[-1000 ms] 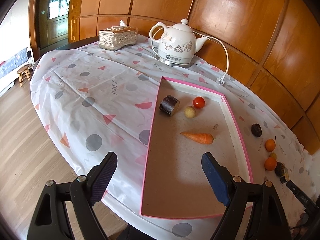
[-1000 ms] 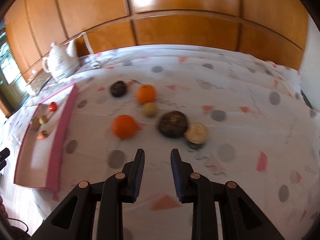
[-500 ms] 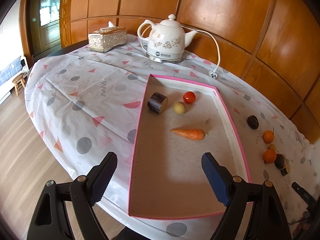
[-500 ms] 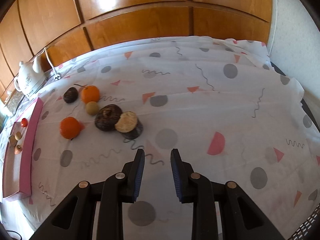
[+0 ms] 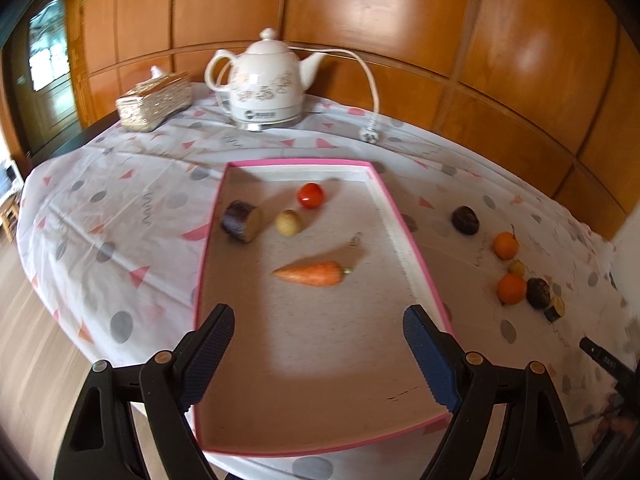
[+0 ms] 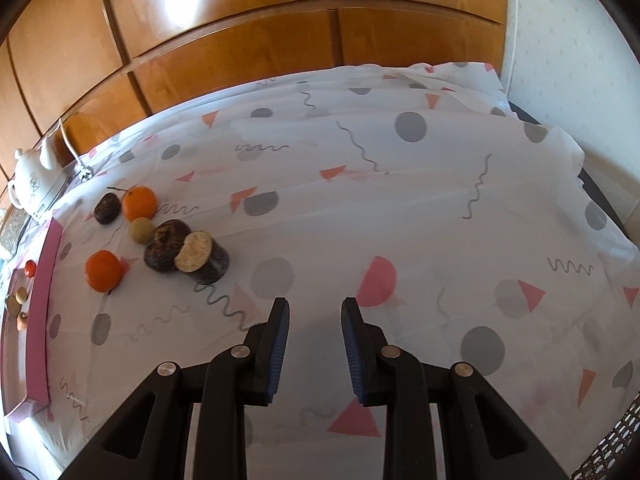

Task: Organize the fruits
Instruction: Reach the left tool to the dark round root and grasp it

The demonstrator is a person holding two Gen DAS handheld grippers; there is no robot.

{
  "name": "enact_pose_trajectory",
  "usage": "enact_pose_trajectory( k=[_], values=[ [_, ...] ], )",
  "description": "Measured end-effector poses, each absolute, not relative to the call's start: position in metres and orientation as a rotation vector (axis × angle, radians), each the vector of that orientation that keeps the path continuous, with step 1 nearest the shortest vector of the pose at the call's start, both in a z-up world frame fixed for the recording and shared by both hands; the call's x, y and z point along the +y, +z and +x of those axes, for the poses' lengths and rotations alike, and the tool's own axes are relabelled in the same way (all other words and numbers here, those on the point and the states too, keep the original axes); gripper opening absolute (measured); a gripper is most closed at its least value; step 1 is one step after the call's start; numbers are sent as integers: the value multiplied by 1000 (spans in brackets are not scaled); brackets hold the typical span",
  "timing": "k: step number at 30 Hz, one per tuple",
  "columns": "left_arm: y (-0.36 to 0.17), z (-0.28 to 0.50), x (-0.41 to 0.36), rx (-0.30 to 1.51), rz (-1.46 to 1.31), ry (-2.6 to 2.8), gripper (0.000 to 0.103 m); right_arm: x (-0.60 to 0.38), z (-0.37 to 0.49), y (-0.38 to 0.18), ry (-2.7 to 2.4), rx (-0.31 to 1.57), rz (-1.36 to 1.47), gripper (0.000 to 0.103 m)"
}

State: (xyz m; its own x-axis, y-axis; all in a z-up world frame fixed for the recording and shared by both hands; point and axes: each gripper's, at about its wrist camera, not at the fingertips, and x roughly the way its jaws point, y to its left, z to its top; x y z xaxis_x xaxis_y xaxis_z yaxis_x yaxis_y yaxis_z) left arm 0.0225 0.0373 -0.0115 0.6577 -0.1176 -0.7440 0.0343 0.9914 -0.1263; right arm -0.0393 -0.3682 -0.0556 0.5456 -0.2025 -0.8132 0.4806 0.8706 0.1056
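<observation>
Pink-rimmed tray point(image 5: 404, 224) lies straight ahead of the left hand-held gripper point(image 5: 320, 354), whose jaws stand wide and empty above its near end. Inside lie a carrot point(image 5: 310, 273), tomato point(image 5: 310, 195), small yellowish fruit point(image 5: 289, 222) and a dark cut piece point(image 5: 241, 221). Ahead-left of the right hand-held gripper point(image 6: 315, 350), narrowly parted and empty, two oranges point(image 6: 103, 271), three dark pieces point(image 6: 166, 245) and a pale ball point(image 6: 141, 230) sit loose on the bench point(image 6: 400, 208). Sorting looks barely begun. The dark pieces are hard to identify.
</observation>
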Motion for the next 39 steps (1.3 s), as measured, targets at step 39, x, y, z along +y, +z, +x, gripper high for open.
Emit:
enact_pose_trajectory(
  k=[39],
  values=[
    [-45, 176, -149, 993, 158, -405, 69, -401, -45, -61, -477, 908, 398, 27]
  ],
)
